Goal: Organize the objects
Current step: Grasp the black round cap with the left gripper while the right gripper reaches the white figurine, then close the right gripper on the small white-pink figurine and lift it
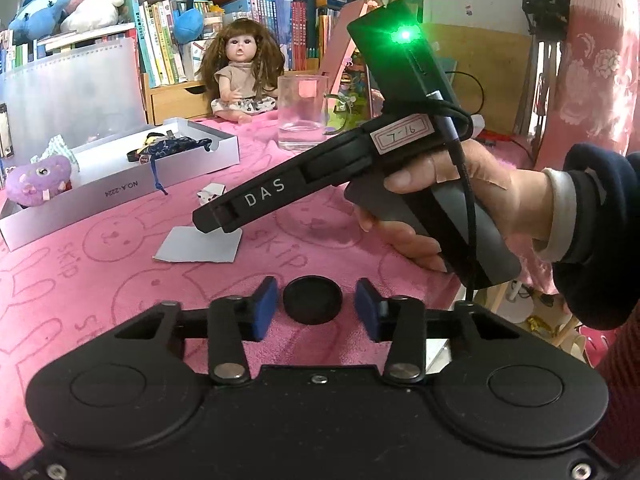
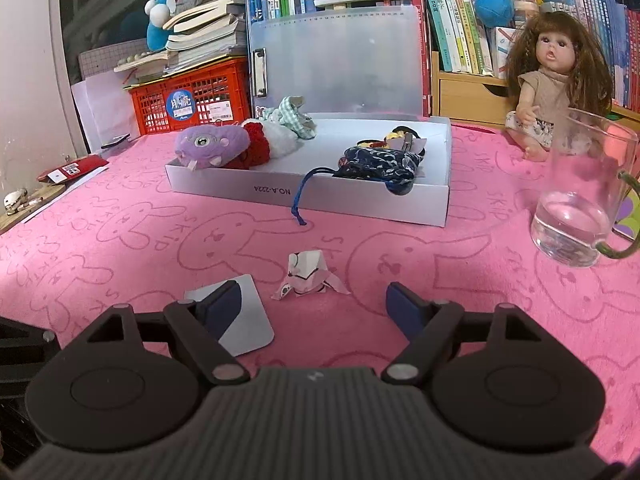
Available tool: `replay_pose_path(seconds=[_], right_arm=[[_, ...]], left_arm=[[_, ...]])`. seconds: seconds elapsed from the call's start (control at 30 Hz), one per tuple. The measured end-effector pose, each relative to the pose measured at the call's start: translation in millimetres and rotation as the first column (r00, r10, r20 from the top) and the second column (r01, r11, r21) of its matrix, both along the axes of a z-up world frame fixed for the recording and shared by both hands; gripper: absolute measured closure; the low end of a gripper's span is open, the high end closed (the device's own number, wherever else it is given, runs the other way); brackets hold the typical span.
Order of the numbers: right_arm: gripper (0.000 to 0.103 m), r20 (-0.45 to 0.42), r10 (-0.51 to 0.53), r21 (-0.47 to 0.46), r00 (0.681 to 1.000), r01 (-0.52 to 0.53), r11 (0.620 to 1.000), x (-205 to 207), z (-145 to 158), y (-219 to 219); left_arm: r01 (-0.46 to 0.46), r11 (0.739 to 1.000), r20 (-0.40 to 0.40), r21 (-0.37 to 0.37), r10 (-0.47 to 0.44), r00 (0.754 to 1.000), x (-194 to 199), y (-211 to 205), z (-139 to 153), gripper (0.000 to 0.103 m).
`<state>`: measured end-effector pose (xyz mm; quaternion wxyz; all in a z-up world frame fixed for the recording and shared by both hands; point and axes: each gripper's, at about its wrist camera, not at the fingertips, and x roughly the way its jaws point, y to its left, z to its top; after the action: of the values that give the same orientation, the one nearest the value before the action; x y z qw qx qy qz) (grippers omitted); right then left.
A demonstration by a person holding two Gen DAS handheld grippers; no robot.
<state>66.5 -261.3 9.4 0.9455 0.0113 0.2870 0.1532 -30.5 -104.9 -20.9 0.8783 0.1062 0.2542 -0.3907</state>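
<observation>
A small black round disc lies on the pink cloth between the blue pads of my left gripper; thin strips of cloth show on both sides of it, so the pads do not press on it. My right gripper stands wide open over the cloth, with a folded paper figure just ahead of its fingers. A grey card lies under its left finger. In the left wrist view a hand holds the right gripper above that grey card.
A white shallow box holds a purple plush, a dark patterned pouch and other small items. A glass mug with some water stands at the right, and a doll sits behind it. Books, a clipboard and a red crate line the back.
</observation>
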Motion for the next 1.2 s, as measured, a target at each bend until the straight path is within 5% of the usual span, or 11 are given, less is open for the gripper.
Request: replay_pose_path(seconds=[0.07,0.73,1.2], right_arm=[[0.016,0.000,0.000,0.000,1.000,0.000,1.000,0.0,0.0,0.2],[0.020,0.043,-0.015,-0.049,0.999,0.017,0.999,-0.1,6.1,8.4],[0.049,0.049,0.008,-0.067,0.999,-0.004,0.998,-1.2,9.6,15.4]], left_arm=[[-0.009,1.000,-0.007,-0.008,0.008,1.000,0.2,1.7,0.7,0.073],[-0.088,0.996,-0.003,-0.026,0.088,0.996,9.4,18.8,7.2,0.073],[-0.124,0.992,0.005,-0.035,0.124,0.992,14.4,22.3,11.6,0.073]])
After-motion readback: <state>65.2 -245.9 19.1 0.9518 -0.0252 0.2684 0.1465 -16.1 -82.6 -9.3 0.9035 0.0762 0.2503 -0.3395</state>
